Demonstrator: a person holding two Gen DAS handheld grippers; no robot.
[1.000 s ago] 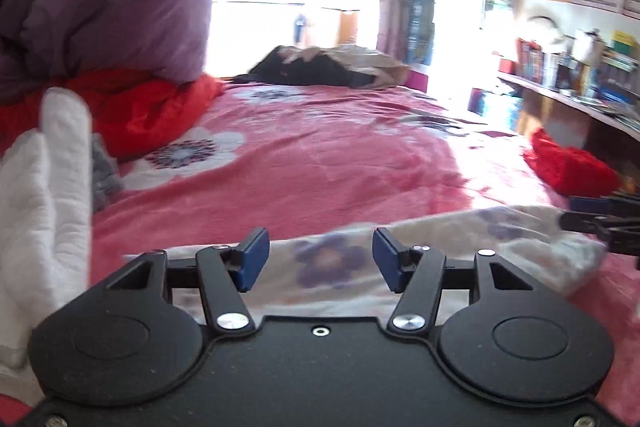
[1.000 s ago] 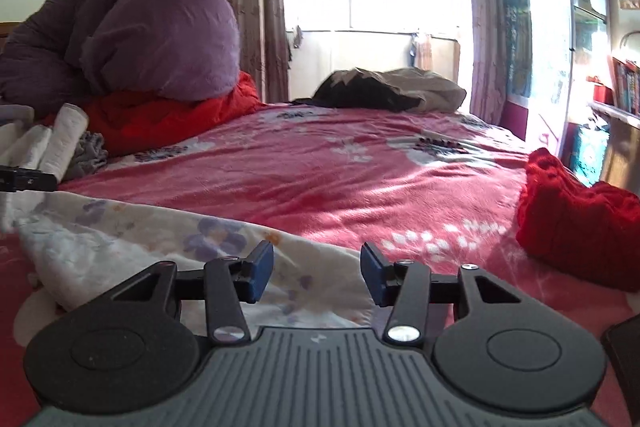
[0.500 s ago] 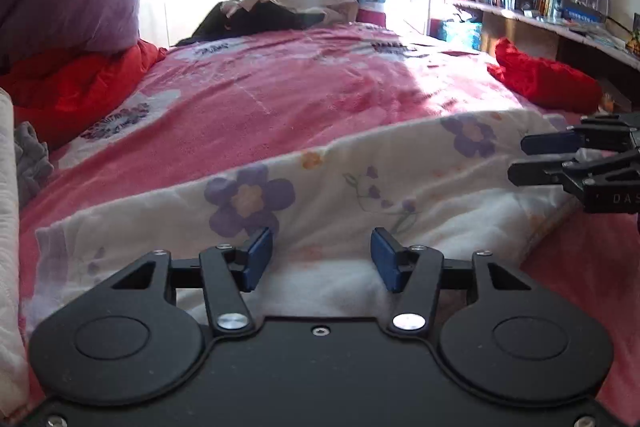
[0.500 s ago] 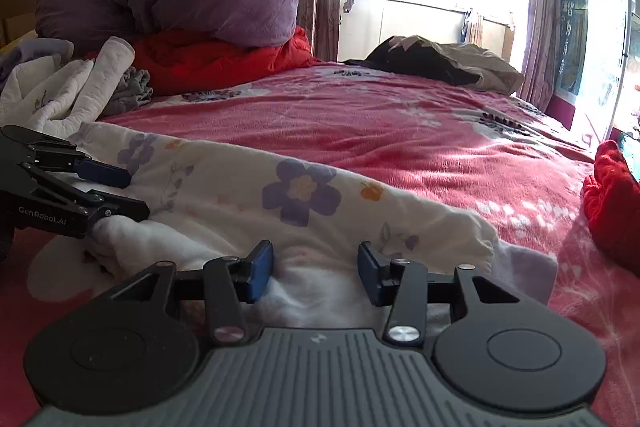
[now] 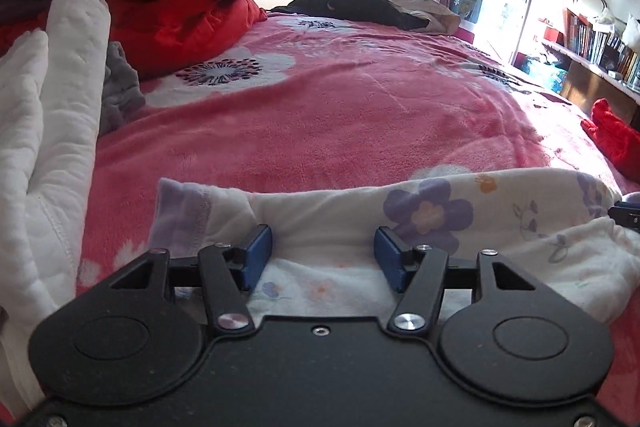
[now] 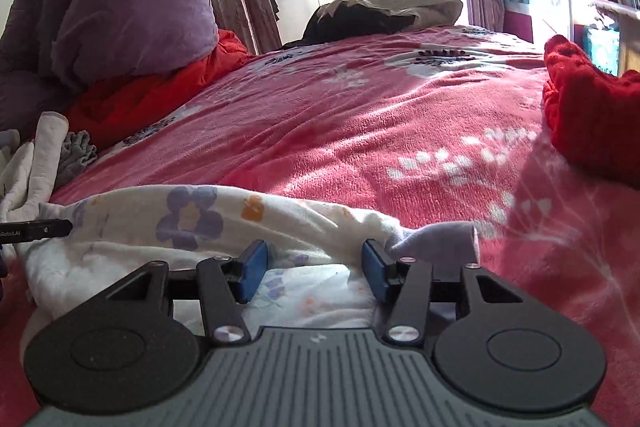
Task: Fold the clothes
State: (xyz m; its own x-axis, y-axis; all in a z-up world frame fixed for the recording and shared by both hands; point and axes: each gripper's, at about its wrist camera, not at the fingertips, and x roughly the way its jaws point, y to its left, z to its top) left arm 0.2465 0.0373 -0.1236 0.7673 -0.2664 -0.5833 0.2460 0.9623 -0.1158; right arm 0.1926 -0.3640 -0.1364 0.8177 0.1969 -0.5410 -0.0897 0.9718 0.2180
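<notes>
My left hand-held gripper (image 5: 323,255) and right hand-held gripper (image 6: 311,270) have both just been opening and stand spread over the floral garment (image 5: 424,215), its bunched cloth between the pads, lying across the pink bed (image 5: 340,115).

My left claw (image 5: 323,259): jaws have just been opening a little; blue pads stand apart, the floral garment's fold between them, not pinched.
Floral garment (image 5: 424,223): white with purple and orange flowers, lying crosswise on the pink blanket (image 5: 320,115).
Purple cuff (image 5: 180,215): at the garment's left end.
White quilted cloth (image 5: 52,131): bulked at my left.
Grey cloth (image 5: 120,95): just behind it.
Red knit (image 5: 612,139): far right.
Other claw (image 5: 626,215): tip at right edge.
</notes>
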